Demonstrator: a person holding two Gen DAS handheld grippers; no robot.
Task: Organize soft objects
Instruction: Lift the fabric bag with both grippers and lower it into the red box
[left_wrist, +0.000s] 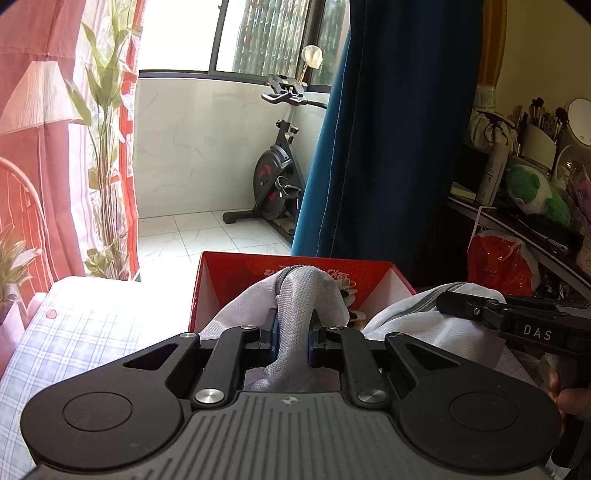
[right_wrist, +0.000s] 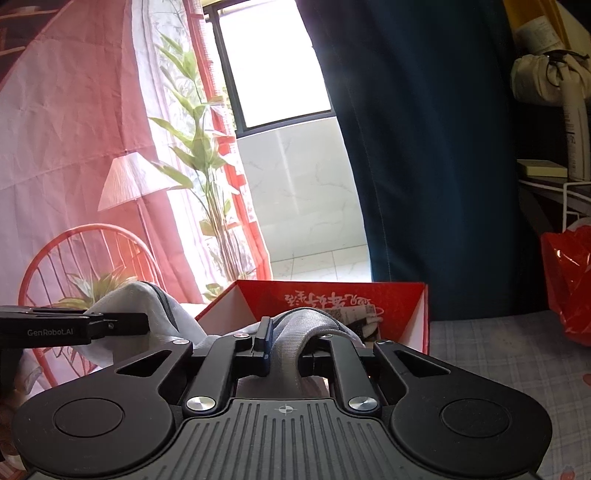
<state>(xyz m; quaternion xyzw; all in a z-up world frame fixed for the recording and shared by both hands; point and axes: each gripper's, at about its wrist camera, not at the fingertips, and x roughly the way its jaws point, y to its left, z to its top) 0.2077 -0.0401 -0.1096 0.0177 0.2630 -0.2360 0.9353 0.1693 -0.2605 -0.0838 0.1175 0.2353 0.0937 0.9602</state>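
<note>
A white mesh fabric bag with a grey zipper (left_wrist: 306, 295) is held up between both grippers, in front of an open red cardboard box (left_wrist: 236, 269). My left gripper (left_wrist: 292, 339) is shut on a fold of the bag. My right gripper (right_wrist: 286, 349) is shut on another fold of the same bag (right_wrist: 295, 332), just before the red box (right_wrist: 402, 302). The right gripper also shows at the right of the left wrist view (left_wrist: 461, 306), and the left gripper at the left of the right wrist view (right_wrist: 122, 325). Some printed items lie inside the box, partly hidden.
The box stands on a bed with a blue checked sheet (left_wrist: 81, 332). A red plastic bag (left_wrist: 498, 262) hangs at the right under a cluttered shelf with a green plush toy (left_wrist: 535, 192). A dark blue curtain (left_wrist: 388, 129) and an exercise bike (left_wrist: 277, 173) are behind.
</note>
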